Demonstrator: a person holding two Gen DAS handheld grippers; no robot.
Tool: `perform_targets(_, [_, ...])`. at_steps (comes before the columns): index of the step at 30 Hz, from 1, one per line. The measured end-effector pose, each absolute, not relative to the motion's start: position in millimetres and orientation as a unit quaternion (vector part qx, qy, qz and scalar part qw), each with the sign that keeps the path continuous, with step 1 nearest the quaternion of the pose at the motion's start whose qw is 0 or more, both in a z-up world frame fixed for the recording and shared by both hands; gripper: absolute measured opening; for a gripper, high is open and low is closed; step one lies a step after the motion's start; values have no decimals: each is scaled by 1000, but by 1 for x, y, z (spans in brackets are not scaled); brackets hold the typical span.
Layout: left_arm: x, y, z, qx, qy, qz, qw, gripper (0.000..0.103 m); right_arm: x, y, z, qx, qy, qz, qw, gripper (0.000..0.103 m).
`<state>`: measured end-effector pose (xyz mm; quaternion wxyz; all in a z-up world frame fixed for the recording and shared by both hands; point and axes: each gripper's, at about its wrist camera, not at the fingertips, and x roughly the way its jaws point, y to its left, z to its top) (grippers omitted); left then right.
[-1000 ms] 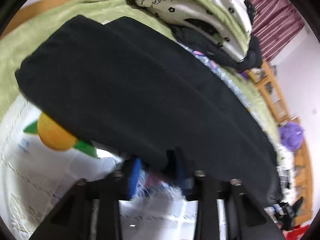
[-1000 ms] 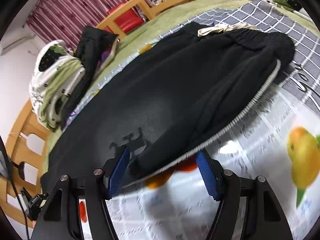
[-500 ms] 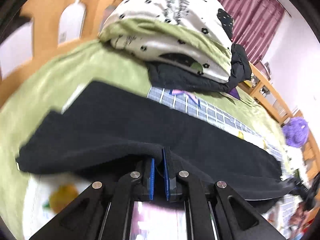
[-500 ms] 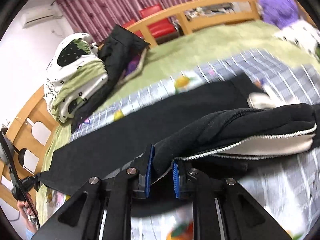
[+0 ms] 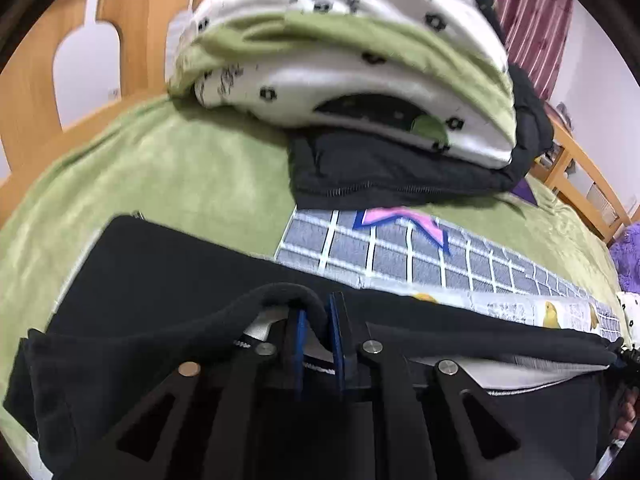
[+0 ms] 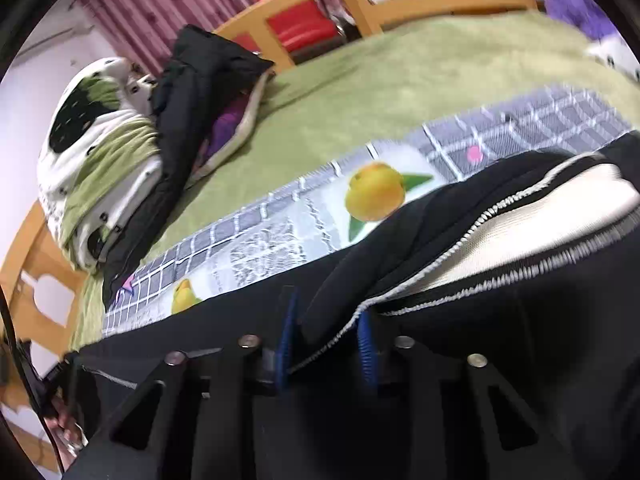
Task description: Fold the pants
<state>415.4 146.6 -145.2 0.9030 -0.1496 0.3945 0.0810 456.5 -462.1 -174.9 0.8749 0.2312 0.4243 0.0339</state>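
Low in the left wrist view, the left tool (image 5: 318,338) stood with its blue pads close together and a rolled fold of the black pants (image 5: 168,280) between them. The jaws were easing apart; the cloth looked lightly pinched, though contact on both pads could not be fully confirmed.

- Pants lay across the lower half of both views, on the printed sheet (image 5: 404,256) spread over the bed (image 5: 172,168).
- One long edge of the pants had been lifted and carried over the layer beneath. A pale lining showed under the raised edge at the lower right of the left wrist view.
- At bottom centre of the right wrist view, the right tool (image 6: 324,340) had its pads spread wider, also opening. A thick fold with white stitched edging and cream lining sat between them; the left pad seemed to stand off the cloth, so the grip looked released or nearly so.
- Folded bedding (image 5: 344,60) and a dark jacket (image 5: 400,172) occupied the upper part of the left wrist view, clear of the work.

Judgement on progress: the first lengthwise fold, one leg over the other, appeared laid down or very nearly. Edges did not yet look squared, and the fold at the right tool was bunched. Letting go, smoothing, and the crosswise folds seemed left to do.
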Motion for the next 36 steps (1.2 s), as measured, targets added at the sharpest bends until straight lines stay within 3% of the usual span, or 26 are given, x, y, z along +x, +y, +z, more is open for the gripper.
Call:
perform_targets(1, [415,145,-145,-146,406,80,899,17,455,-463,-178,237,431,32,870,33])
perform_targets(3, [406,141,-138,-137,405,74,901,21,444,-463,-176,238,427,36,872,51])
perform_targets(5, [392,140,-129,-141,405,61,901,29,421,-460,-163,209,414,31,885,58])
perform_targets(7, [372,139,-119,-141,407,54,901,51,395,-457,-151,181,413,20,892,58])
perform_targets(10, [329,140,-107,-130,389,61,910,64,350,-455,-142,159,426,14,891,58])
perform_targets(19, [238,178,-141,-156,422,100,887,64,229,-445,-168,153,463,19,873,58])
perform_targets(28, [279,196,-173,-128,439,144,878,64,192,-456,-194,195,464,3,864,58])
perform_targets(29, [288,196,-176,-113,438,158,878,57,191,-457,-193,194,455,-2,869,58])
perform_targets(30, [297,197,-177,-97,436,167,879,34,190,-458,-192,191,447,-7,874,58])
perform_targets(31, [307,200,-176,-76,437,185,877,29,190,-459,-193,190,444,-12,875,58])
perform_targets(34, [331,213,-152,-50,404,216,888,26,195,-461,-196,188,452,-17,872,58])
perform_targets(35, [335,218,-141,-55,388,222,893,27,197,-460,-196,184,453,-17,872,58])
perform_targets(36, [338,224,-130,-64,374,228,896,34,199,-459,-194,179,452,-18,874,58])
